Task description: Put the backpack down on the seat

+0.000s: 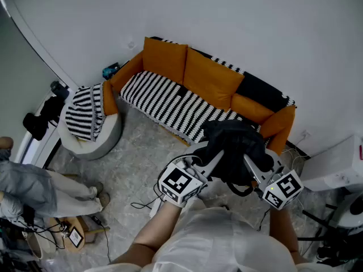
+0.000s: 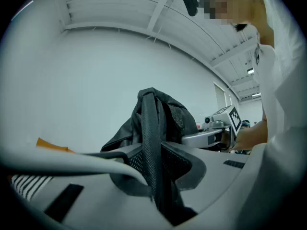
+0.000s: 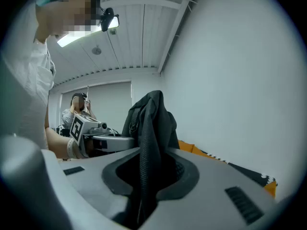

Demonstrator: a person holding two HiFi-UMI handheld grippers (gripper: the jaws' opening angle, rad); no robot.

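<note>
The black backpack [image 1: 233,147] hangs between the two grippers, held up in front of the person's chest over the right end of the sofa's front edge. From the head view it seems to be clear of the seat, though its underside is hidden. The left gripper [image 2: 153,163] has its fingers clenched on a black mesh strap [image 2: 151,128] that runs up to the bag's bunched top. The right gripper [image 3: 147,172] is likewise clamped on a dark webbing strap [image 3: 143,143], with the bag's body slumped just beyond it. Each gripper's marker cube shows in the other's view, close alongside.

The sofa [image 1: 164,102] stands against the white wall, with a black-and-white striped seat and orange back cushions [image 1: 211,79]. Left of it sits a round grey pouf [image 1: 109,134] draped with a striped cloth [image 1: 85,113]. Another person [image 1: 35,190] sits at the far left on the marbled floor [image 1: 136,162].
</note>
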